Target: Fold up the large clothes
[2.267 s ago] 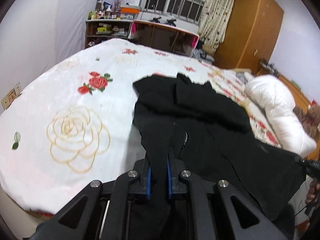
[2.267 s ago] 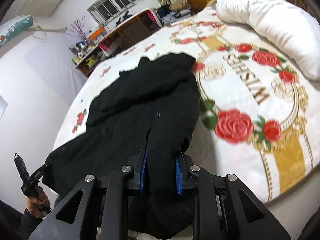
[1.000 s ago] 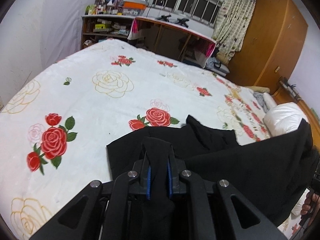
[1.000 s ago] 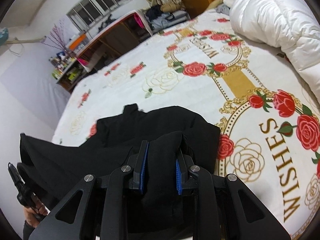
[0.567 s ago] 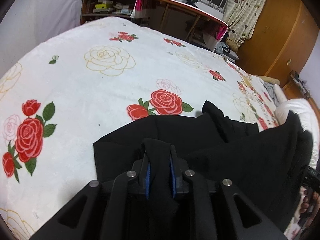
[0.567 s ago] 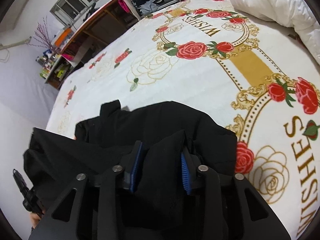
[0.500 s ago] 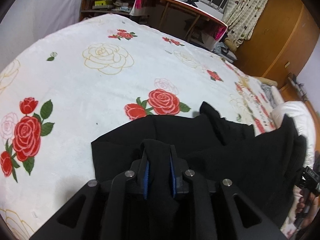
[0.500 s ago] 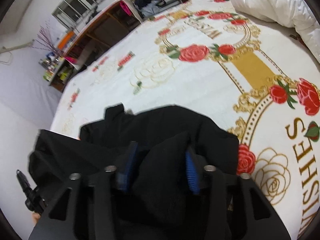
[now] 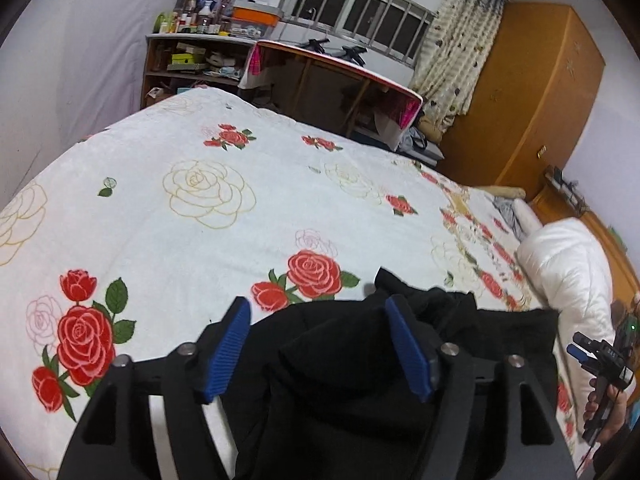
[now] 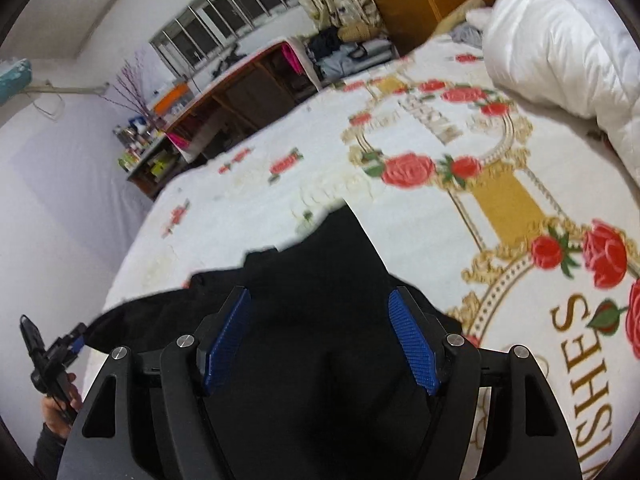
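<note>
Even indoor lighting, no hard shadows. Strong fisheye bending with dark corners. Right wrist view motion-blurred; black garment [image 9: 360,380] shows almost no detail.

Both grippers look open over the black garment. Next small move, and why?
Probably back both grippers straight off. The left gripper and right gripper stand wide open with the black garment lying loose between the jaws, folded on the floral bedspread, so nothing is gripped. Clearing the fingers without dragging the cloth should keep the fold and expose its edges for the next grasp.
</note>
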A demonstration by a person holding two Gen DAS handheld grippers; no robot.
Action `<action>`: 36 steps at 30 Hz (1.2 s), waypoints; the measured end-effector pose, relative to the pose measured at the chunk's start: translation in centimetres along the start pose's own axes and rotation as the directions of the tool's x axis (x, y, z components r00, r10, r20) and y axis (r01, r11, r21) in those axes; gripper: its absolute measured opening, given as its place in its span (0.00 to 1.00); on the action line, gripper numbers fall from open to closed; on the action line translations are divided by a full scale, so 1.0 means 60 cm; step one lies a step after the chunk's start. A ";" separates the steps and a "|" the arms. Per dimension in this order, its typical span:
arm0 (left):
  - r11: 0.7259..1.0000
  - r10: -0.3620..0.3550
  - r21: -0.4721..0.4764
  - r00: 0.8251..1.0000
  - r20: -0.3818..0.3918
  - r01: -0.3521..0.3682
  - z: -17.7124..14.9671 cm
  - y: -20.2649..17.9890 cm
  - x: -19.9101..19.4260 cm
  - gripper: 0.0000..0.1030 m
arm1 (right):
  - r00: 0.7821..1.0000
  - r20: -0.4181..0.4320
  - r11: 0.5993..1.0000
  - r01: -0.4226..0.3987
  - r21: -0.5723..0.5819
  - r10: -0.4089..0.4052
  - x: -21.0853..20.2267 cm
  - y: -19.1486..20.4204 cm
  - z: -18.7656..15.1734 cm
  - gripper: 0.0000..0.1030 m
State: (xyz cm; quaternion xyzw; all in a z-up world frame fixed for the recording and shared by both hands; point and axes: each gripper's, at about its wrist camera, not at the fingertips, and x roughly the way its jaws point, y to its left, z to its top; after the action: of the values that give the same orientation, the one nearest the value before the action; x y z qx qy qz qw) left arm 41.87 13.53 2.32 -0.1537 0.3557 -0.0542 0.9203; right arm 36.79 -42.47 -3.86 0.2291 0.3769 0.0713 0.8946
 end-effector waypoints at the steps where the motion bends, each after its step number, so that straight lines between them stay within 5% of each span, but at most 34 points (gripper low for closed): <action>1: 1.000 -0.009 0.005 1.000 -0.012 0.009 -0.005 0.001 0.011 0.78 | 1.000 -0.018 1.000 0.008 -0.002 -0.008 0.013 -0.007 -0.006 0.69; 5: 0.998 -0.056 -0.009 0.997 -0.044 0.055 -0.007 0.008 0.034 0.81 | 0.997 -0.075 0.999 0.037 -0.004 -0.037 0.056 -0.038 -0.017 0.70; 10: 0.996 -0.072 -0.050 0.992 0.103 0.078 0.002 0.025 -0.019 0.89 | 0.996 -0.086 1.000 0.024 -0.006 -0.025 0.075 -0.057 -0.019 0.70; 14: 0.999 -0.027 0.038 1.000 -0.007 0.027 -0.021 0.014 0.034 0.89 | 0.994 -0.106 0.999 0.024 -0.034 -0.028 0.095 -0.052 -0.024 0.69; 20: 0.999 -0.010 0.048 0.988 -0.155 0.018 -0.068 0.008 0.128 0.88 | 0.995 -0.095 0.997 0.034 -0.072 -0.041 0.099 -0.035 -0.031 0.64; 23: 0.998 0.012 0.056 0.983 -0.183 -0.002 -0.077 -0.001 0.151 0.74 | 0.994 -0.080 0.994 0.069 -0.088 -0.076 0.097 -0.030 -0.033 0.39; 24: 0.999 0.017 0.054 0.981 -0.192 -0.006 -0.080 -0.002 0.155 0.61 | 0.993 -0.075 0.993 0.079 -0.091 -0.086 0.097 -0.030 -0.033 0.27; 27: 0.997 0.041 0.068 0.982 -0.187 -0.028 -0.076 -0.007 0.148 0.16 | 0.992 -0.060 0.989 0.102 -0.109 -0.108 0.093 -0.024 -0.032 0.16; 32: 0.995 0.049 0.089 0.999 -0.015 -0.047 -0.041 -0.024 0.071 0.13 | 0.991 0.041 0.983 0.131 -0.131 -0.126 0.053 0.002 -0.008 0.12; 36: 0.994 0.060 0.086 0.998 0.032 -0.062 -0.011 -0.026 0.070 0.13 | 0.983 0.076 0.974 0.175 -0.143 -0.166 0.052 0.016 0.019 0.12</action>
State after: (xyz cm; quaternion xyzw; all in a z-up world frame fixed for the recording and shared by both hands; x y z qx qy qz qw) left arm 44.56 11.01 -0.33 -0.1035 0.3442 -0.0393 0.9324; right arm 39.86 -41.07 -4.71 0.1305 0.3602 0.0150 0.9236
